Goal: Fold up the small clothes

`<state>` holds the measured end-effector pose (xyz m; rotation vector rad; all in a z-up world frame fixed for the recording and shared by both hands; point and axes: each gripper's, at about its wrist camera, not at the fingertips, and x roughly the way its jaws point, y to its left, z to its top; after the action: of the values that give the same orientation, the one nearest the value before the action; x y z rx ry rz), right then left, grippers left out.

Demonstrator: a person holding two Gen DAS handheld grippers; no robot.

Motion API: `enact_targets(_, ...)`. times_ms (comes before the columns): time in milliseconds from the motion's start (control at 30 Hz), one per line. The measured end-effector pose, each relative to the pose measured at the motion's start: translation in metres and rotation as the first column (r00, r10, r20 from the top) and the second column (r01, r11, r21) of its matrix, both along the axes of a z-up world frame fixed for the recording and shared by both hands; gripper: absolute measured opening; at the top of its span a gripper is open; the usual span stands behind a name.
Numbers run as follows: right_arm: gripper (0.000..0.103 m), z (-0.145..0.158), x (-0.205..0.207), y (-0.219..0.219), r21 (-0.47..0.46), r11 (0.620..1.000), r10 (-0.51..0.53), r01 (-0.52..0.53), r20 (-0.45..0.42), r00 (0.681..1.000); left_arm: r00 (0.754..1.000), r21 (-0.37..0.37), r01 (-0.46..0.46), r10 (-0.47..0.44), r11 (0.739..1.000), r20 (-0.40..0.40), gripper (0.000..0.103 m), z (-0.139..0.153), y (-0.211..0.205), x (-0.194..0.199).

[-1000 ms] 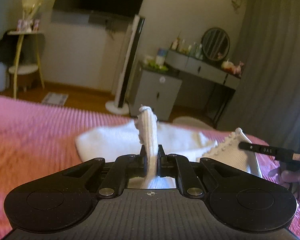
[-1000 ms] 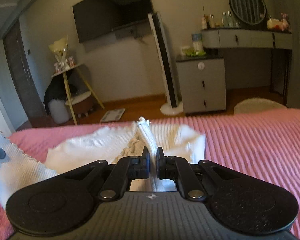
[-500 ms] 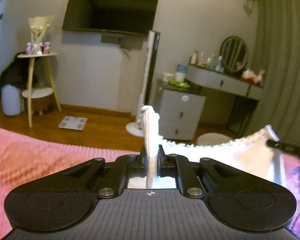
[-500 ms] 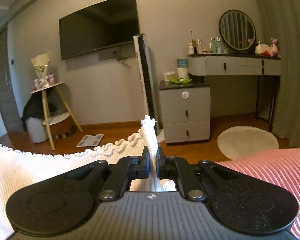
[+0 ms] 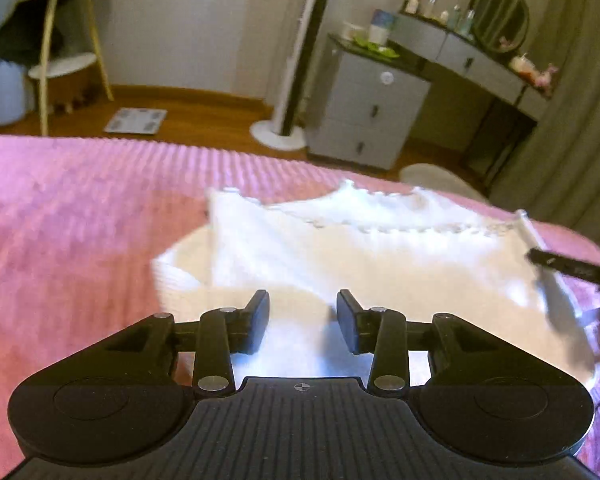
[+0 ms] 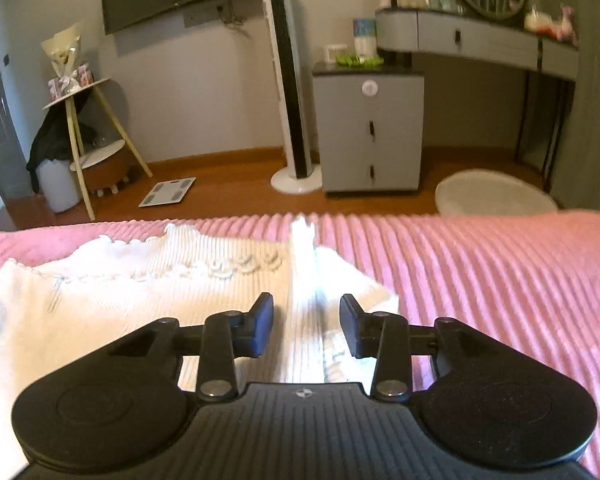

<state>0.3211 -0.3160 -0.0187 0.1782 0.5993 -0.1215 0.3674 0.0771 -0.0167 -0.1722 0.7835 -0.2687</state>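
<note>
Left wrist view: left tool [image 5: 302, 322] jaws apart, have just been opening; nothing pinched, pads clear of the cloth. White ribbed garment [image 5: 380, 264] lies on the pink bedspread [image 5: 80, 208] under and ahead of the tool, scalloped trim along its far edge, one part folded over another. At far right edge a black finger of the right tool [image 5: 572, 268] shows over the garment's right side.

Right wrist view: right tool [image 6: 306, 326] jaws also part open, just been opening. A raised ridge of the garment [image 6: 140, 280] runs up between the pads w/o being pressed. Rest of garment spreads left on the bedspread [image 6: 480, 264]; bare bedspread to the right.
</note>
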Motion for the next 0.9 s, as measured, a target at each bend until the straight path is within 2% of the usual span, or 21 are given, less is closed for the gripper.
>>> enact_targets(67,0.023,-0.003,0.002,0.003,-0.013,1.0,0.0,-0.001,-0.014,1.0,1.0,-0.003,-0.008,0.008,1.0,-0.01,0.036,-0.001,-0.001,0.005)
enact_targets(100,0.009,-0.004,0.001,0.008,-0.04,0.999,-0.005,0.005,-0.015,1.0,1.0,0.001,-0.015,0.015,1.0,-0.025,0.033,-0.003,0.0,0.009)
enact_targets(133,0.007,-0.003,0.002,0.009,-0.063,0.998,-0.01,0.009,-0.01,1.0,0.999,0.005,-0.023,0.023,1.0,-0.034,0.018,-0.003,-0.001,0.014)
enact_targets(167,0.007,-0.001,0.0,0.011,-0.068,0.998,-0.002,0.002,0.0,1.0,0.999,0.005,-0.028,0.028,1.0,-0.036,0.008,-0.003,0.001,0.017)
enact_targets(300,0.006,0.015,-0.006,0.022,-0.125,0.992,0.03,-0.024,0.053,0.998,1.0,-0.029,0.0,0.0,1.0,0.001,0.006,0.01,0.003,0.015)
enact_targets(367,0.006,0.028,-0.008,0.027,-0.153,0.988,0.038,-0.023,0.093,0.995,0.999,-0.03,-0.018,0.02,0.999,0.049,0.002,0.024,0.005,0.013)
enact_targets(467,0.006,0.05,-0.01,0.027,-0.142,0.99,0.034,-0.009,0.175,0.984,0.99,-0.036,-0.045,0.049,0.998,0.132,0.002,0.049,0.013,0.014)
enact_targets(533,0.006,0.062,-0.009,0.029,-0.149,0.989,0.028,0.006,0.228,0.973,0.987,-0.033,-0.057,0.061,0.998,0.151,0.002,0.059,0.016,0.018)
enact_targets(600,0.006,0.069,-0.005,0.034,-0.169,0.986,0.046,-0.004,0.245,0.968,0.99,-0.038,-0.057,0.061,0.998,0.124,0.003,0.06,0.017,0.023)
enact_targets(633,0.006,0.069,-0.002,0.036,-0.178,0.984,0.05,-0.008,0.235,0.971,0.995,-0.042,-0.046,0.049,0.998,0.089,0.01,0.056,0.017,0.025)
enact_targets(667,0.006,0.067,0.001,0.037,-0.177,0.984,0.052,-0.012,0.22,0.974,0.997,-0.049,-0.033,0.037,0.998,0.062,0.027,0.05,0.017,0.026)
enact_targets(733,0.006,0.06,0.005,0.037,-0.172,0.985,0.05,-0.017,0.186,0.981,0.999,-0.026,-0.031,0.032,0.999,0.029,0.049,0.035,0.016,0.025)
enact_targets(800,0.006,0.05,0.006,0.035,-0.163,0.986,0.049,-0.023,0.154,0.987,0.999,-0.009,-0.042,0.042,0.999,-0.009,0.05,0.019,0.019,0.025)
enact_targets(900,0.006,0.037,0.001,0.031,-0.153,0.988,0.048,-0.028,0.128,0.991,0.995,-0.098,-0.06,0.051,0.993,-0.087,0.05,0.001,0.031,0.031)
